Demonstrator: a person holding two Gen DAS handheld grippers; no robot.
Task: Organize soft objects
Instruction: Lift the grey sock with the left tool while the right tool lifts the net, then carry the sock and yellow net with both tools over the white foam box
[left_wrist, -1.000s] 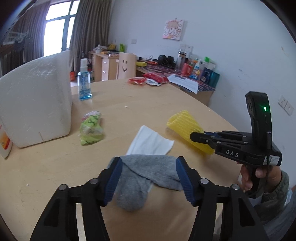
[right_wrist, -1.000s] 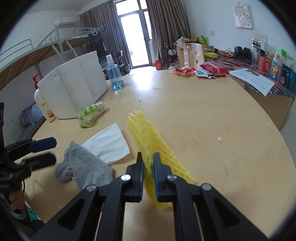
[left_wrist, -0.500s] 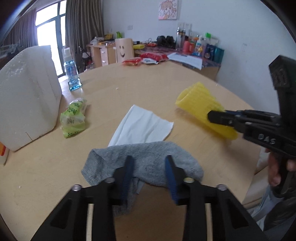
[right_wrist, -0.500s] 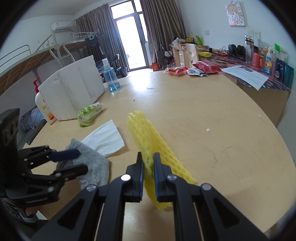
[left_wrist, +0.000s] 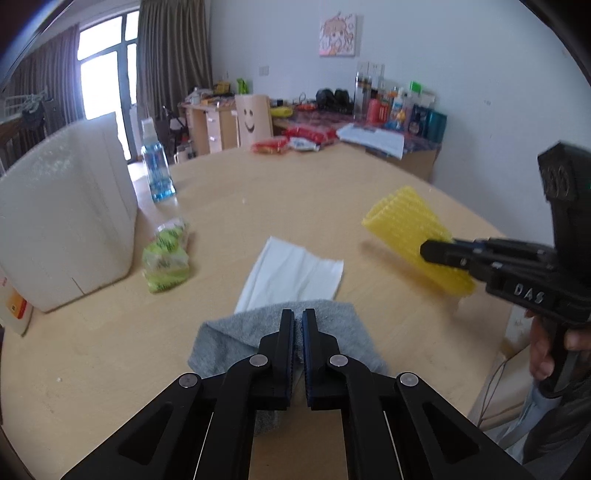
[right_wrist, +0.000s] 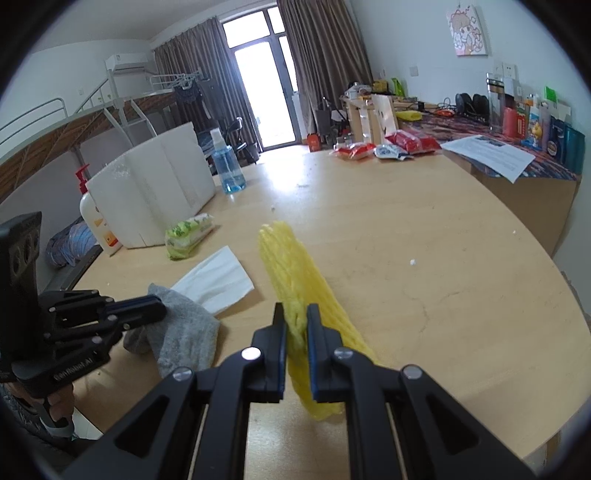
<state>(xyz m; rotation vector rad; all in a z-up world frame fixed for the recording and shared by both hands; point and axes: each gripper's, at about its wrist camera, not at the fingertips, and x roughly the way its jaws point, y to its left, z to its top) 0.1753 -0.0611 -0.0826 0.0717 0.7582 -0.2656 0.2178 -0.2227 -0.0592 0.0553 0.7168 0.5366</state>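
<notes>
Gripping the gray sock (left_wrist: 325, 325) in our left tongs (left_wrist: 298, 319), we hold it low over the surface (left_wrist: 295, 206), seemingly touching it. Our right tongs (right_wrist: 295, 321) clench the yellow foam net (right_wrist: 291, 273), its long axis pointing straight ahead, well right of the sock.

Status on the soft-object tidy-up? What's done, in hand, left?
Done: nothing looks sorted yet. In hand: left gripper shut on the grey sock, right gripper shut on the yellow foam net, which is off the table. Left: the white tissue and green packet lie loose by the foam box.
</notes>
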